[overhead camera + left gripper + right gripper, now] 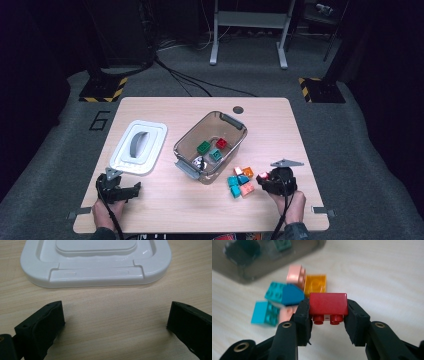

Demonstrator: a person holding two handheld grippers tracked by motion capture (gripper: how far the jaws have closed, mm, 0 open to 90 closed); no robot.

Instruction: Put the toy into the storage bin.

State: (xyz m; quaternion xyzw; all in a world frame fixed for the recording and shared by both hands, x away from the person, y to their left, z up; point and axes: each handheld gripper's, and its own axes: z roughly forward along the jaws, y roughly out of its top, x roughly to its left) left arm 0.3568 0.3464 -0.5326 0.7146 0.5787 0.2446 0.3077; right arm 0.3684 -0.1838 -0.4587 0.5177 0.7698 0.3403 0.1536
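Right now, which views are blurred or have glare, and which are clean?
Right gripper view: the red brick between the pads is sharp, while the loose bricks and the bin behind are smeared. Left gripper view: crisp, with a small glare spot on the white lid. High view: soft but even light on the table, with dark surroundings.

Blurred in the right gripper view: clear storage bin (262,262), cut off at top edge, contents indistinct; white lid (95,267) cropped above.
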